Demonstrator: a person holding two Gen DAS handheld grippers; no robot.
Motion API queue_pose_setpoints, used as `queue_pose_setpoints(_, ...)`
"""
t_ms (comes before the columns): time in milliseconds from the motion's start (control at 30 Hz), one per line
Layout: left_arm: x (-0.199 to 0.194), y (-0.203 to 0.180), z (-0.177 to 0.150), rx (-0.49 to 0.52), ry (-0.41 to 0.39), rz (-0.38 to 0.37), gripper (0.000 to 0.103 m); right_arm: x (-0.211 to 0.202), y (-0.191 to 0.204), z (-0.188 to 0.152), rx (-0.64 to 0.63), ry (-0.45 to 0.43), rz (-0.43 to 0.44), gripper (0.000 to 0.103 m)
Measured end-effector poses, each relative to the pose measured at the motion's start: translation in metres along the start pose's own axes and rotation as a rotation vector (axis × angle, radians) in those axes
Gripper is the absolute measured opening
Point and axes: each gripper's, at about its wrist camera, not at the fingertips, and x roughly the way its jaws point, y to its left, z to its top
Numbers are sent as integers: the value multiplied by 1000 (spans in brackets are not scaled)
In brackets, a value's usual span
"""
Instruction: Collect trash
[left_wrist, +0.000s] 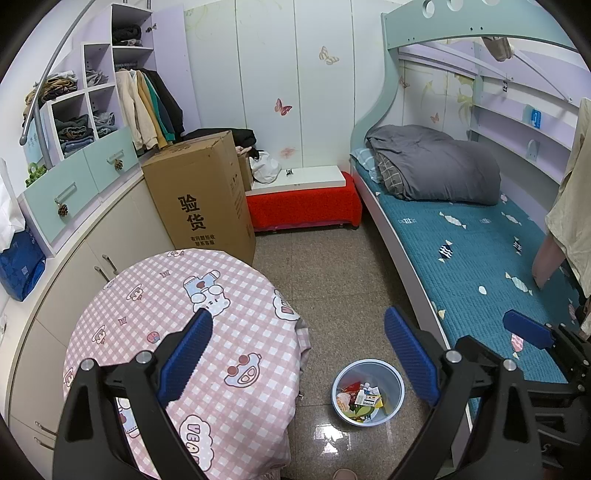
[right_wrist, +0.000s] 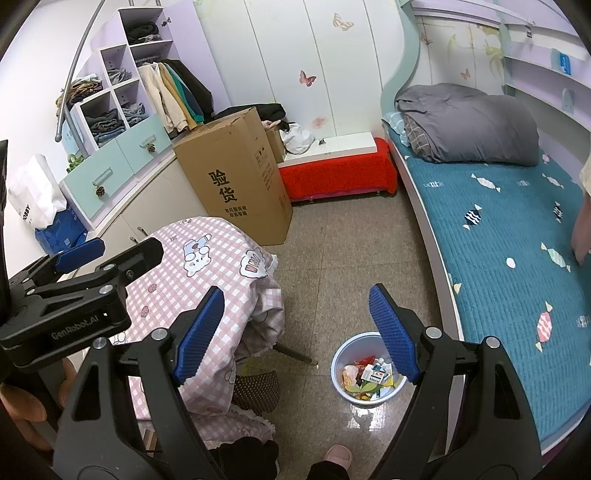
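Trash (left_wrist: 364, 400) lies in a small blue bin (left_wrist: 397, 380) on the floor. It looks like wrappers, little boxes and bits of paper, all piled inside. In the left wrist view the bin sits low between the two blue fingers of the left gripper (left_wrist: 299, 354), nearer to the right one. In the right wrist view the bin is just under the right blue finger of the right gripper (right_wrist: 295, 332), and that finger hides part of its rim.

Both grippers have their jaws spread wide. Nothing is between the pads. Neither one is holding anything. Both hang in the air, well above the bin and the floor.

A table with a pink checked cloth (left_wrist: 177, 317) is behind the left finger of each gripper. I see no trash on top of it. A bed with a teal blanket (left_wrist: 480, 258) is past the right finger, out to the side. I see no trash there either. The floor (left_wrist: 332, 266) ahead of the jaws looks bare too, up to the big brown box (left_wrist: 199, 195).

So it looks like most of the job is done, because the trash I can see is already in the bin. I cannot tell if more is hiding under the table or the bed. What may be left is one more look around, or carrying the bin away.
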Motion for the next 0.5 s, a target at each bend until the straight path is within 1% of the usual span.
queue_pose_setpoints(500, 2, -1, -2, 4, 2, 0, 92, 0, -2, -1, 7, 5, -2, 80)
